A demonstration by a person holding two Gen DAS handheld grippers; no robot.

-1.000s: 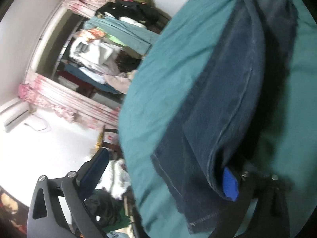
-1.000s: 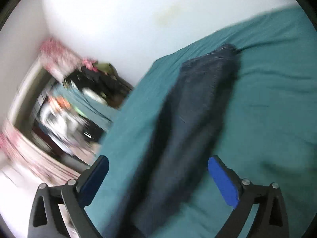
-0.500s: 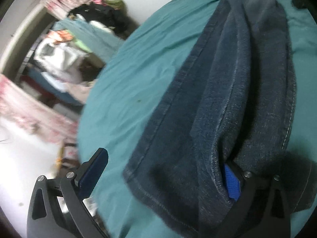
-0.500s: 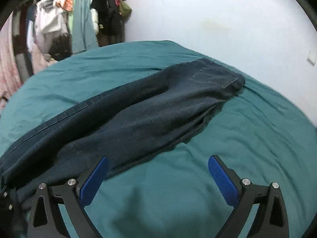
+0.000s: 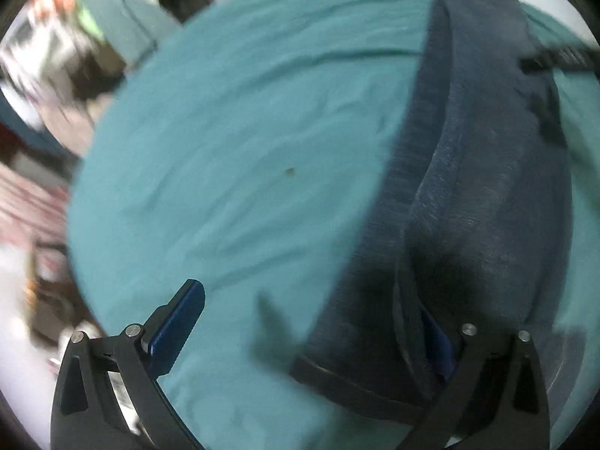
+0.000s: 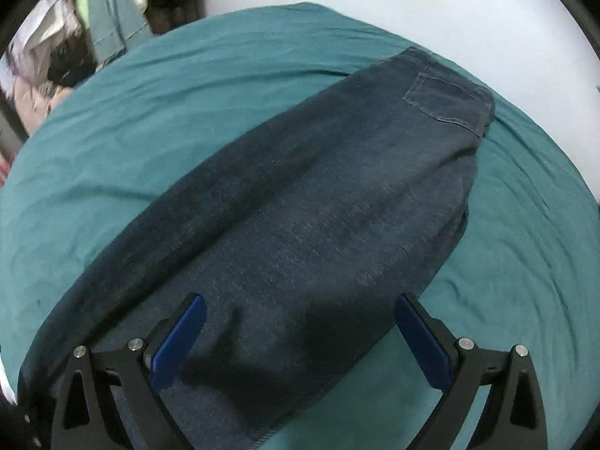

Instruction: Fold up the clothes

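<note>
A pair of dark blue jeans [image 6: 318, 202] lies folded lengthwise on the teal bed sheet [image 6: 150, 86], back pocket at the far end. My right gripper [image 6: 296, 337] is open just above the near part of the jeans, fingers spread across the cloth. In the left wrist view the jeans [image 5: 487, 172] run along the right side. My left gripper [image 5: 307, 330] is open; its right finger is tucked under the hem layers and its left finger [image 5: 176, 322] is over bare sheet. The other gripper [image 5: 562, 56] shows at the far right.
A rack of hanging clothes [image 6: 75, 26] stands beyond the bed's far left edge. A white wall [image 6: 412, 0] is behind the bed. Bare teal sheet [image 5: 243, 150] spreads left of the jeans.
The left gripper has dropped toward the bed with the jeans hem lowered onto the sheet. The right gripper has swung over the jeans and come closer to them.
</note>
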